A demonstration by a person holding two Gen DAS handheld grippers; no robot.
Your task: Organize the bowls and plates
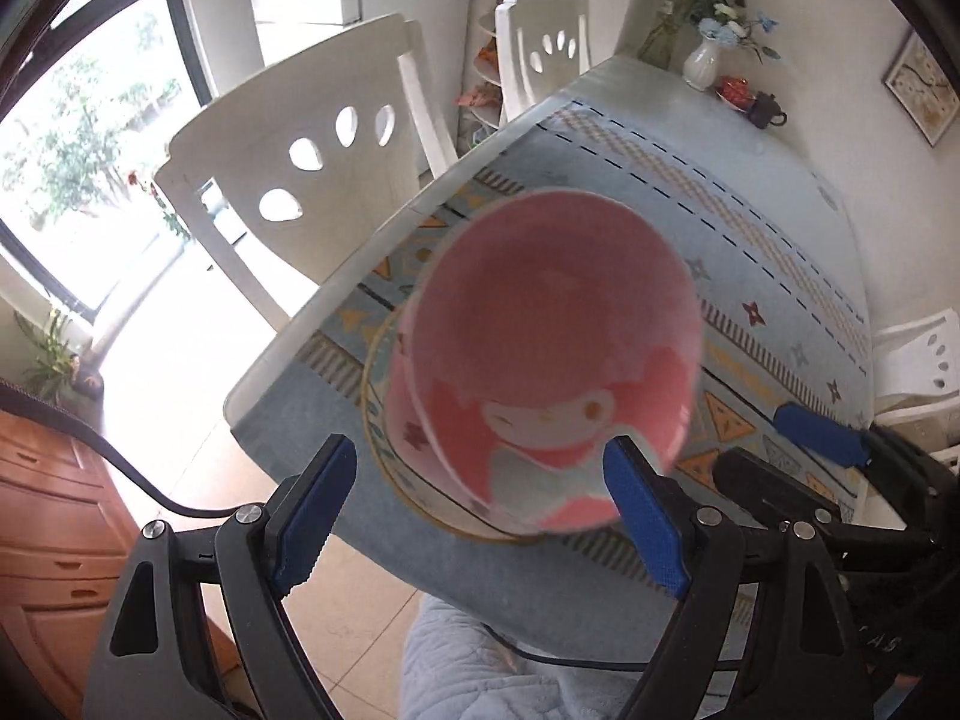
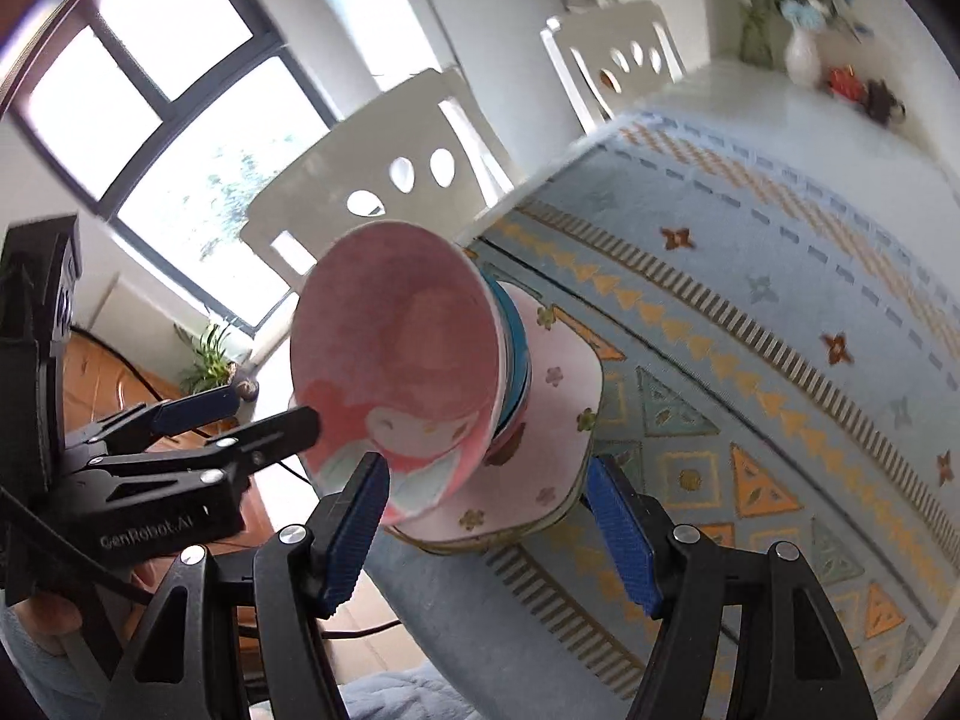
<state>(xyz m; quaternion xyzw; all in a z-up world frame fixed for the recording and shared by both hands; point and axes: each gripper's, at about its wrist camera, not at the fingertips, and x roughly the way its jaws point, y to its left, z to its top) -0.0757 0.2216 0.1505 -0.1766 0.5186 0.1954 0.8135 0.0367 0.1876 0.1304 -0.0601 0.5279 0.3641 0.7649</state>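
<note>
Near table edge (image 2: 420, 570), stacked bowls (image 2: 396, 372).

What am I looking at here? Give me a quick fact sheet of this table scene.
Place: dining table with blue patterned cloth
Stack, top down: pink cartoon bowl, blue bowl, pink flowered plate, gold-rimmed plate
Left tongs: open, close beside the top bowl's rim
Right tongs: open, holding nothing
Also there: white chairs, flower vase

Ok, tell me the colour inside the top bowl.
Pink, with a cartoon girl's face; the bowl shows best in the left wrist view.
</note>
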